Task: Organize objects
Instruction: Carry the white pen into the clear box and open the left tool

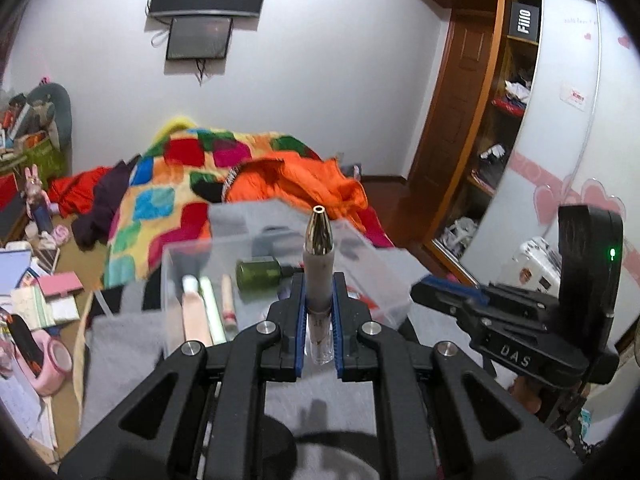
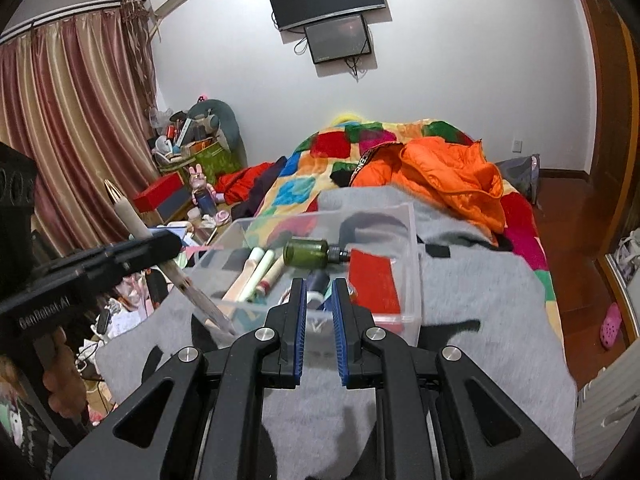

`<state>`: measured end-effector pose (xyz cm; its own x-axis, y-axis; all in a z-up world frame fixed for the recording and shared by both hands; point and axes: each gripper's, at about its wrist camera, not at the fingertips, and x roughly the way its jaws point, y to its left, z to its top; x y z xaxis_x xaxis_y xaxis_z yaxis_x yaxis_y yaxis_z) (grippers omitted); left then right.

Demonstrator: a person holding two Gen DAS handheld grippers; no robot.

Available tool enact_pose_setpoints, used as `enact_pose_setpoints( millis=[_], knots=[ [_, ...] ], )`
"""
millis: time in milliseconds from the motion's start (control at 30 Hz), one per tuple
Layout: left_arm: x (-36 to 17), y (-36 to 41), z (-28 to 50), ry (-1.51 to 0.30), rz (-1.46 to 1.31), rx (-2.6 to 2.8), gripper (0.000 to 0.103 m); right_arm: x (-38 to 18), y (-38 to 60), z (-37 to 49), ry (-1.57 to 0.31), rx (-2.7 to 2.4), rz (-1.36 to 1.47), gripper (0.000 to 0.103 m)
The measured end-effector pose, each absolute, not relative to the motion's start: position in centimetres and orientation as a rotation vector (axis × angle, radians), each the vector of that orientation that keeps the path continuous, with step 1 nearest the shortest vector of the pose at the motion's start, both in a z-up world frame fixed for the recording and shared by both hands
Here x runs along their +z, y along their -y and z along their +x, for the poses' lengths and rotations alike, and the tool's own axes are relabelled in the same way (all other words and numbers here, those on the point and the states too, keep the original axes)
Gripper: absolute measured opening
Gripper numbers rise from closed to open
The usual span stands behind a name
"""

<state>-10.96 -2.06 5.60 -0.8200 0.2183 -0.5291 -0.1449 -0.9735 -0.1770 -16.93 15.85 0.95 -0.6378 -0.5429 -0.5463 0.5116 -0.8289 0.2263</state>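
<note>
My left gripper (image 1: 319, 296) is shut on a slim cosmetic pen (image 1: 318, 264) with a grey body, clear base and pointed gold tip, held upright above the grey cloth. It also shows in the right wrist view (image 2: 132, 216), tilted, in the left gripper (image 2: 168, 246). A clear plastic box (image 1: 192, 256) lies ahead, holding a green bottle (image 1: 258, 274) and several pale tubes (image 1: 212, 308). My right gripper (image 2: 319, 300) has its jaws a little apart and empty, just before the box's (image 2: 414, 240) near wall; the green bottle (image 2: 306, 254) lies beyond it. It shows at the right of the left view (image 1: 424, 284).
A grey cloth (image 2: 480, 300) covers the surface under the box. Behind lies a bed with a patchwork blanket (image 1: 160, 200) and an orange jacket (image 2: 448, 176). Cluttered papers and tape (image 1: 48, 364) sit at left. A wardrobe (image 1: 500, 140) stands at right.
</note>
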Motion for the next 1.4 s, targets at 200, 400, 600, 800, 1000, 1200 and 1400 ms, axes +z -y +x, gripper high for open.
enact_pose_setpoints(
  millis=[200,400,600,800,1000,1200,1400],
  knots=[
    [5.1,3.6,-13.5,0.219,-0.866,2.862,0.01,0.8,-15.4,-18.7,0.049,-2.436,0.834,0.011],
    [2.0,4.2,-16.2,0.322,-0.978,2.788,0.01,-1.3,-13.8,-20.3,-0.014,-2.434,0.905,0.011],
    [-0.5,4.6,-17.7,0.371,-1.086,2.759,0.011,-3.1,-13.0,-20.9,-0.092,-2.426,0.962,0.012],
    [-1.4,5.3,-17.6,0.344,-1.118,2.781,0.021,-2.6,-15.1,-19.9,-0.062,-2.459,0.933,0.03],
    [-1.9,5.2,-17.1,0.295,-1.136,2.812,0.03,-3.6,-17.6,-17.9,-0.109,-2.487,0.966,0.032],
    [-2.2,4.1,-15.4,0.212,-1.109,2.861,0.054,-7.4,-18.2,-17.8,-0.151,-2.46,1.12,0.031],
    [-1.8,2.5,-12.9,0.027,-1.053,2.945,0.077,-9.0,-17.3,-18.9,-0.169,-2.436,1.178,0.031]
  ],
)
